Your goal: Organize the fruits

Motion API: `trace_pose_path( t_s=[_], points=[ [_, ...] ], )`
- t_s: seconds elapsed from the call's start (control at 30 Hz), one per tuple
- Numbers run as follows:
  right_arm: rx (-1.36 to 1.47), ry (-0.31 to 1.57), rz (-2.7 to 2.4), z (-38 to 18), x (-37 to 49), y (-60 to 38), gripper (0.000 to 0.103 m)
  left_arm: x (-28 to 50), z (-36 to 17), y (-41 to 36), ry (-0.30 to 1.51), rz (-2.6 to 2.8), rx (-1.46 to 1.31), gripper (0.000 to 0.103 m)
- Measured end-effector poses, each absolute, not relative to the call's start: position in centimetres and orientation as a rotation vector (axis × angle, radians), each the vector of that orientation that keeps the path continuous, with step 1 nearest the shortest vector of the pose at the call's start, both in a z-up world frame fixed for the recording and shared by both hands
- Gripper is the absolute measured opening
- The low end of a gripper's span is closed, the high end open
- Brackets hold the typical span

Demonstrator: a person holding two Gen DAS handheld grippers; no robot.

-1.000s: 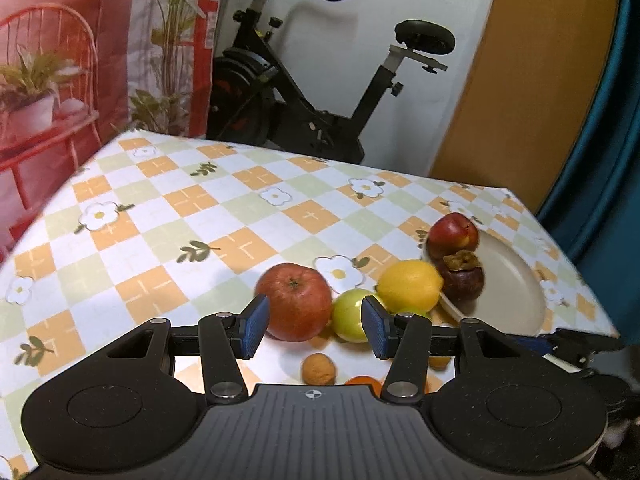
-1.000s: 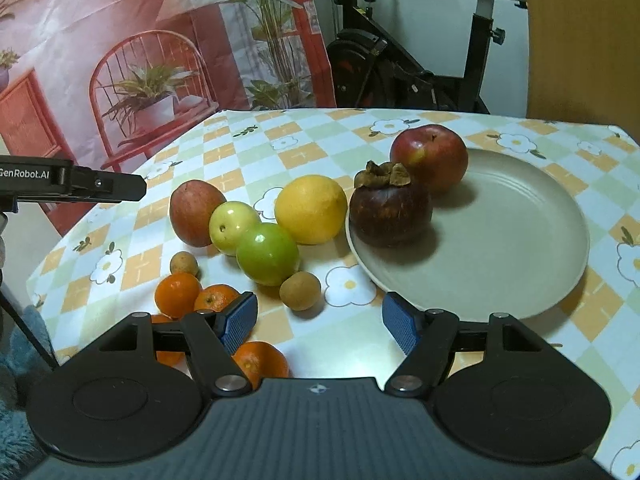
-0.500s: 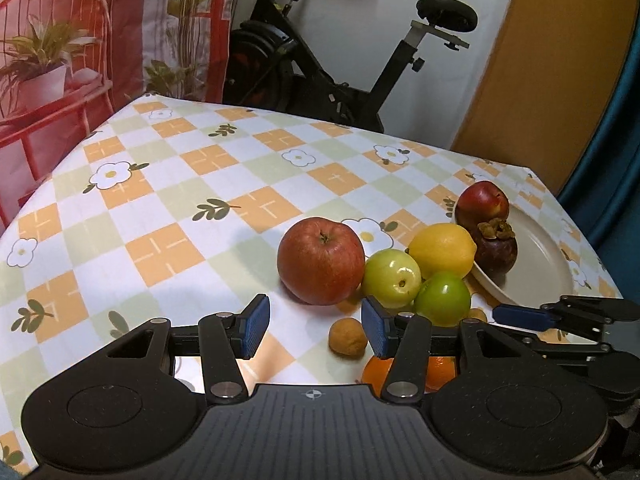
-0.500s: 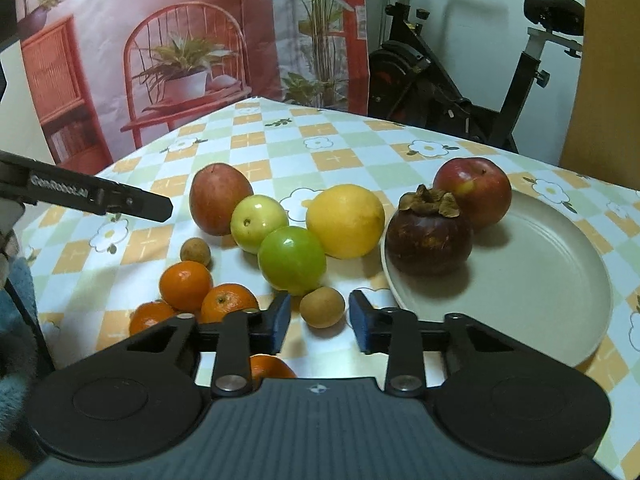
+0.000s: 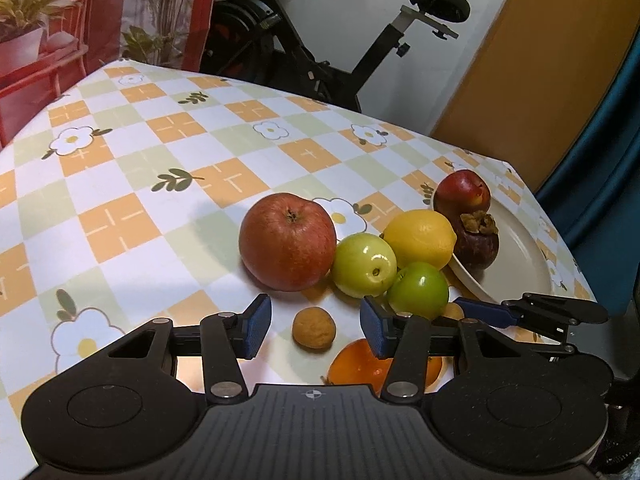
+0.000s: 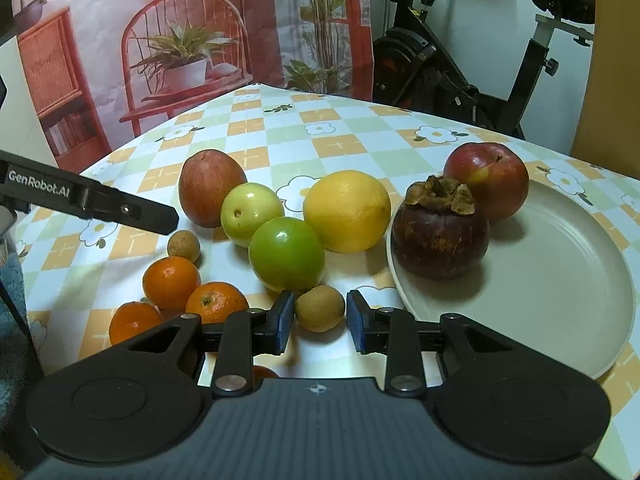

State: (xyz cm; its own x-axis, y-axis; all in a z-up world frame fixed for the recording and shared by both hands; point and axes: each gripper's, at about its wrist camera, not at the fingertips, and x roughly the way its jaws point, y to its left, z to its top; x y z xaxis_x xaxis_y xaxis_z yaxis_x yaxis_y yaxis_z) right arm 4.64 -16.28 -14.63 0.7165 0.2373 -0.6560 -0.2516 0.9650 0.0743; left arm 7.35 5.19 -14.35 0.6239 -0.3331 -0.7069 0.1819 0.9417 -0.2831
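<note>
My right claw (image 6: 319, 317) is clamped on a small brown longan (image 6: 320, 307) lying on the checked tabletop (image 6: 280, 136), just in front of a green apple (image 6: 286, 258) and beside the cream plate (image 6: 560, 300) that carries a mangosteen (image 6: 439, 236) and a red apple (image 6: 486, 180). My left claw (image 5: 314, 326) is closing, its pads not yet touching the second longan (image 5: 313, 327) between them, near the large red apple (image 5: 287, 242).

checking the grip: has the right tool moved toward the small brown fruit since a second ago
Yes. The right tool has closed in on the small brown fruit, near the plate, and now brackets it.
</note>
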Motion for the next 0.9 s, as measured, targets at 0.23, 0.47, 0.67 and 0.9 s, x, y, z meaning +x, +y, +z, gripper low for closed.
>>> trace_pose_path(
  t_s=[0.23,0.47,0.67,0.9],
  points=[
    [-0.005,0.720,0.266,-15.1,4.6,-16.2,0.032,8.0,-15.3,5.0,0.889,-0.314,-0.218,0.041],
    [0.031,0.709,0.268,-15.0,4.4,-16.6,0.032,8.3,-16.2,5.4,0.911,-0.304,-0.250,0.028],
    [0.064,0.702,0.271,-15.1,4.0,-16.9,0.031,7.9,-16.2,6.2,0.892,-0.282,-0.292,0.028],
    [0.102,0.667,0.276,-14.5,3.3,-17.4,0.031,6.7,-14.1,5.6,0.803,-0.268,-0.227,0.028]
  ],
)
